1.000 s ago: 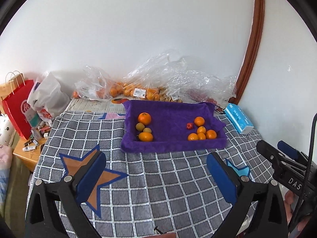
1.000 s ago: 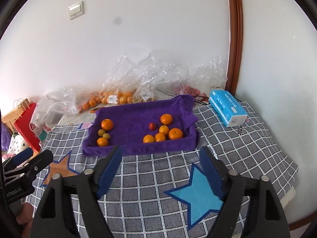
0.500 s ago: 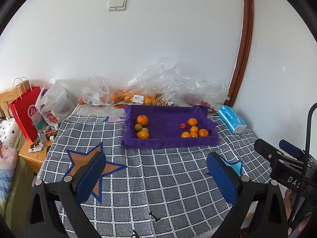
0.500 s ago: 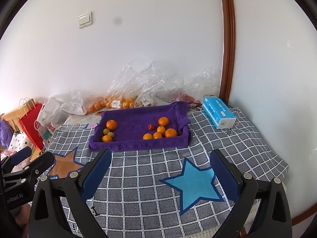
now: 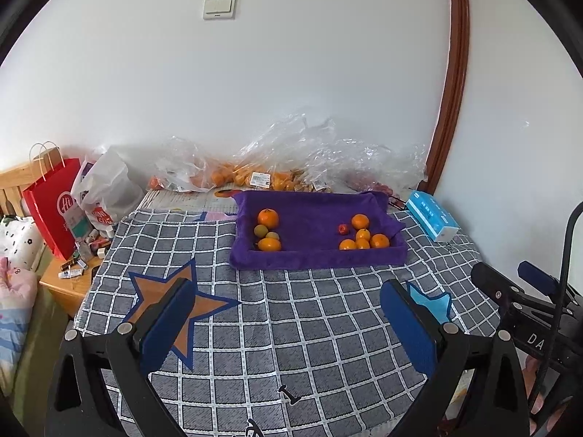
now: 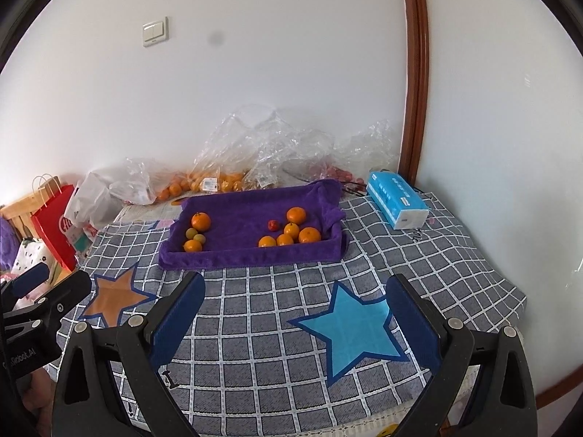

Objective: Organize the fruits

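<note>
Left wrist view: the left gripper (image 5: 288, 313) hangs above the near part of a checked cloth (image 5: 328, 327), its blue fingers spread wide with nothing between them. The right gripper (image 6: 295, 309) is also wide open and empty, above the cloth beside a blue star (image 6: 349, 327); an orange star (image 6: 113, 296) lies to the left. Farther away on the cloth sits a purple tray (image 5: 313, 256). At its left end are two oranges (image 5: 268, 218) and two small green fruits (image 5: 261, 230); at its right end lies a cluster of oranges (image 5: 362, 238) with one small red fruit (image 5: 342, 229). Behind the tray, clear bags (image 5: 291, 167) of more fruit lie against the wall. A blue tissue pack (image 5: 431, 215) lies to the right, a red bag (image 5: 54, 204) far left.
</note>
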`<state>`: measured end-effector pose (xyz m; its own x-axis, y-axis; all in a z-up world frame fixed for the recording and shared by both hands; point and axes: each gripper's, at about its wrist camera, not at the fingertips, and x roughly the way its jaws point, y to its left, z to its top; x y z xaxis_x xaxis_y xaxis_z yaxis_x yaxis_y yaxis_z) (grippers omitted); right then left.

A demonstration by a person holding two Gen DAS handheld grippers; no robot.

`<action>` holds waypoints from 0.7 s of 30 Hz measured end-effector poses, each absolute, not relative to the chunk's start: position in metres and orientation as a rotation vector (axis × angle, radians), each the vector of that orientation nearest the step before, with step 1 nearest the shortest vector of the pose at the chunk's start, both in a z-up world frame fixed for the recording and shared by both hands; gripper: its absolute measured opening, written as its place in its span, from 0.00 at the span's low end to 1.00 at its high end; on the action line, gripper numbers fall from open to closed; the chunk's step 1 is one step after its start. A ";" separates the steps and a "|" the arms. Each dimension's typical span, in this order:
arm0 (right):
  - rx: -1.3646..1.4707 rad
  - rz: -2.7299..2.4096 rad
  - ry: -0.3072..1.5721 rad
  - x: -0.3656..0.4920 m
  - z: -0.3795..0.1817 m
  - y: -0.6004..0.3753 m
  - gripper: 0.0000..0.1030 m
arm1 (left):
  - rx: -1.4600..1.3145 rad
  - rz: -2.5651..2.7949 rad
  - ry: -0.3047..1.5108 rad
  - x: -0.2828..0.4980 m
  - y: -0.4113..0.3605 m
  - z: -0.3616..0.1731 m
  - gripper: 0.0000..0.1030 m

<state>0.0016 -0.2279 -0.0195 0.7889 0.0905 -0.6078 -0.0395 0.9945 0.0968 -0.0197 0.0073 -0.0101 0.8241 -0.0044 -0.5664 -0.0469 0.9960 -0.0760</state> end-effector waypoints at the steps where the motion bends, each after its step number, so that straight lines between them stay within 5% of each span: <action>1: 0.080 0.071 0.658 0.001 -0.019 -0.228 0.96 | -0.088 0.023 0.601 -0.019 0.007 -0.010 0.99; 21: 0.070 0.059 0.665 0.000 -0.020 -0.229 0.96 | -0.079 0.037 0.606 -0.020 0.008 -0.010 0.99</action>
<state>-0.0003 -0.2286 -0.0199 0.7852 0.0770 -0.6145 -0.0323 0.9960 0.0835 -0.0198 0.0080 -0.0103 0.8214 0.0115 -0.5702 -0.0579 0.9963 -0.0634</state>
